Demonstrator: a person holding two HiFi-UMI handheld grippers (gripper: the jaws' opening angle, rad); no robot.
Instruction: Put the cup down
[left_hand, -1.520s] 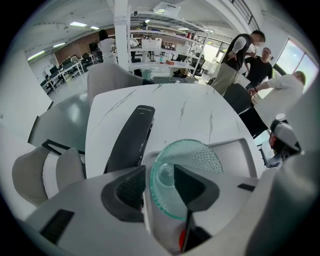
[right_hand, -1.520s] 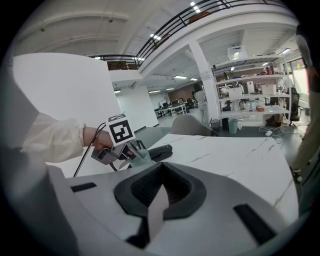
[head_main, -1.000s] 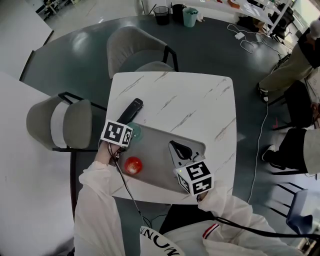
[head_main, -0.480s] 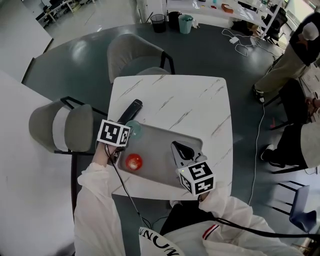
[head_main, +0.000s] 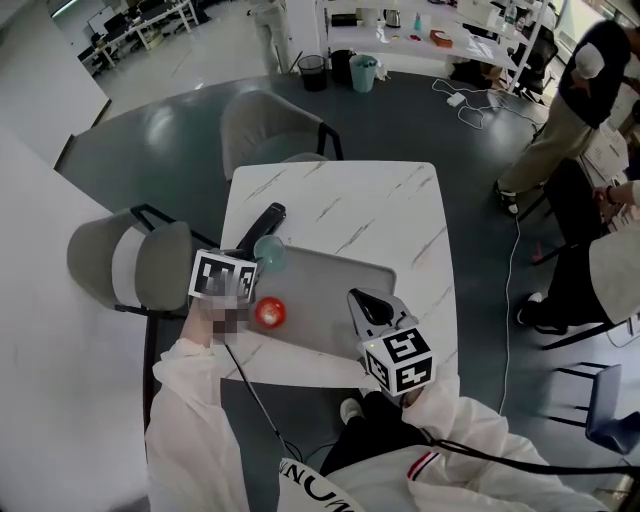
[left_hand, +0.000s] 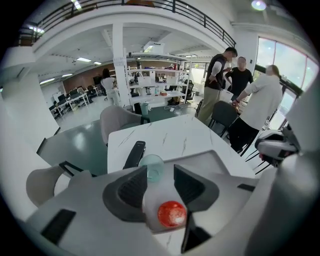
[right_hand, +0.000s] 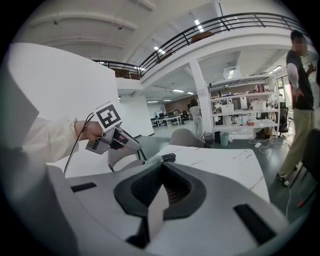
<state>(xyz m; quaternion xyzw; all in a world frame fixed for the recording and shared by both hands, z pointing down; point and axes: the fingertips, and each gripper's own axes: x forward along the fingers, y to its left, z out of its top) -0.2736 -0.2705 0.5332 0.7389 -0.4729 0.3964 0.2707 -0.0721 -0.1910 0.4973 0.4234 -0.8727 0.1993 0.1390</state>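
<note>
Two grippers hang over the tray (head_main: 340, 300). The left gripper (left_hand: 160, 172), its fingers spread and empty, has backed off the cup (head_main: 268, 252), which stands upright at the tray's far-left corner. The cup looks light, smooth and probably slippery and breakable; pinch across its sides below the rim. The right gripper (right_hand: 161, 169), at the tray's near-right edge, has its fingers pressed together on nothing.

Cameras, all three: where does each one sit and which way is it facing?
Head view: on the person's head, facing steeply down at the table and tray; both sleeves show.
Left gripper view: on the left gripper, facing along its parted jaws to the cup; the right gripper shows at right.
Right gripper view: on the right gripper, jaws together, facing across the table; the left gripper and its hand show.
Shared: each gripper view catches the other gripper.
</note>
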